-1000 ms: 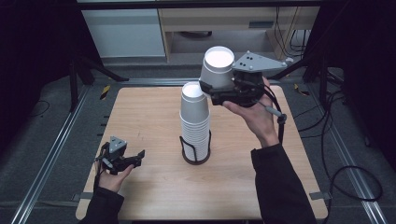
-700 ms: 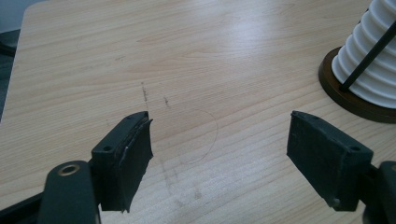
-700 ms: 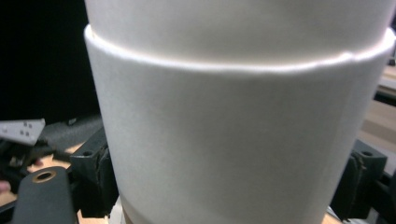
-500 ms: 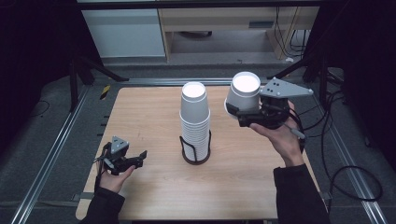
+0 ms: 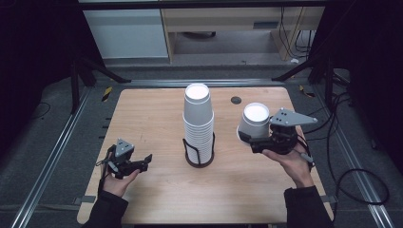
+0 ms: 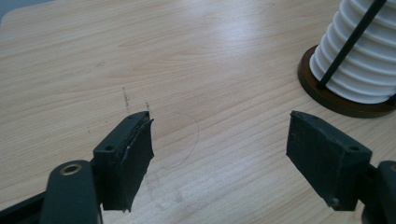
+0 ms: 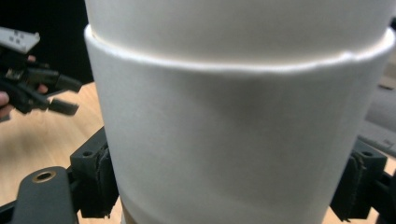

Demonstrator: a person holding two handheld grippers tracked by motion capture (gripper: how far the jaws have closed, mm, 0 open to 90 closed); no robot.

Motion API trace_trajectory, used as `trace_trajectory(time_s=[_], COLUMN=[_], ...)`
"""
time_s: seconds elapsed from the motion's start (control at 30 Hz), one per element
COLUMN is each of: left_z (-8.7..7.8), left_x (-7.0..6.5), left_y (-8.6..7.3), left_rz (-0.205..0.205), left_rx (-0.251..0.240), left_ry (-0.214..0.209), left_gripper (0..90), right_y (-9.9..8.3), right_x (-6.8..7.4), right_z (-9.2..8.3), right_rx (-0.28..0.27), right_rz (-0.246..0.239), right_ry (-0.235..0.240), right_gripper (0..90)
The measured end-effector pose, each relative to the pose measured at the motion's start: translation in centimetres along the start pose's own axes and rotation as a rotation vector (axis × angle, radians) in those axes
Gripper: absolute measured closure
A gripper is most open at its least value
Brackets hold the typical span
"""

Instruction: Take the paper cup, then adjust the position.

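Note:
A tall stack of white paper cups (image 5: 198,118) stands upside down in a black wire holder (image 5: 198,160) at the middle of the wooden table (image 5: 157,109). To its right my right gripper (image 5: 248,138) is shut on one white cup (image 5: 254,118), held low over the table; I cannot tell whether it touches the wood. In the right gripper view the cup (image 7: 233,130) sits between both pads (image 7: 95,177). My left gripper (image 5: 146,160) rests at the table's front left, open with nothing between its jaws (image 6: 219,154). The stack (image 6: 369,65) shows to its upper right.
A small dark round hole (image 5: 236,100) sits in the tabletop behind the held cup. Metal rails (image 5: 52,156) run along both sides of the table. Cables (image 5: 342,142) lie on the floor at the right. The other hand's gripper (image 7: 60,100) shows at the left of the right gripper view.
The right hand has carried the cup from just above the stack's top down and to the right. The left hand and its gripper have stayed put.

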State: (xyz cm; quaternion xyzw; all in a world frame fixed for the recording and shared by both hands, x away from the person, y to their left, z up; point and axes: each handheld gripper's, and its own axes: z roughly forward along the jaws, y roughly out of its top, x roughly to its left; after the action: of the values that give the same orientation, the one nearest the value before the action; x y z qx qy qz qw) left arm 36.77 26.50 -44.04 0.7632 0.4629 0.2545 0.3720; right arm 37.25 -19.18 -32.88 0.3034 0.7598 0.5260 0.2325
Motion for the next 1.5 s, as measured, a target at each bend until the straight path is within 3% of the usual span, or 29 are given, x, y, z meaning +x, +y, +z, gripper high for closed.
trace_trajectory(time_s=[0.37,0.57,0.9,1.2,1.5], left_z=[-0.1,-0.4,-0.9,-1.6,-2.1], left_x=[-1.0,-1.6,-3.2,-4.3,-5.7], left_y=[0.4,0.8,1.6,2.2,2.7], left_rz=[0.032,0.051,0.108,0.144,0.186], left_rx=[-0.002,-0.008,-0.008,-0.015,-0.020], left_ry=[-0.043,-0.070,-0.153,-0.228,-0.292], left_gripper=[22.9,22.9,23.2,23.5,23.8], right_y=[-4.6,-5.7,-6.6,-7.3,-8.0], right_x=[0.0,0.4,1.6,3.0,4.9], right_z=[0.4,0.4,2.1,3.9,5.8], right_rx=[0.066,0.094,0.157,0.203,0.259], right_rz=[0.028,0.013,-0.045,-0.082,-0.136], right_ry=[0.053,0.093,0.206,0.348,0.446], right_gripper=[15.3,15.2,15.2,15.1,14.9])
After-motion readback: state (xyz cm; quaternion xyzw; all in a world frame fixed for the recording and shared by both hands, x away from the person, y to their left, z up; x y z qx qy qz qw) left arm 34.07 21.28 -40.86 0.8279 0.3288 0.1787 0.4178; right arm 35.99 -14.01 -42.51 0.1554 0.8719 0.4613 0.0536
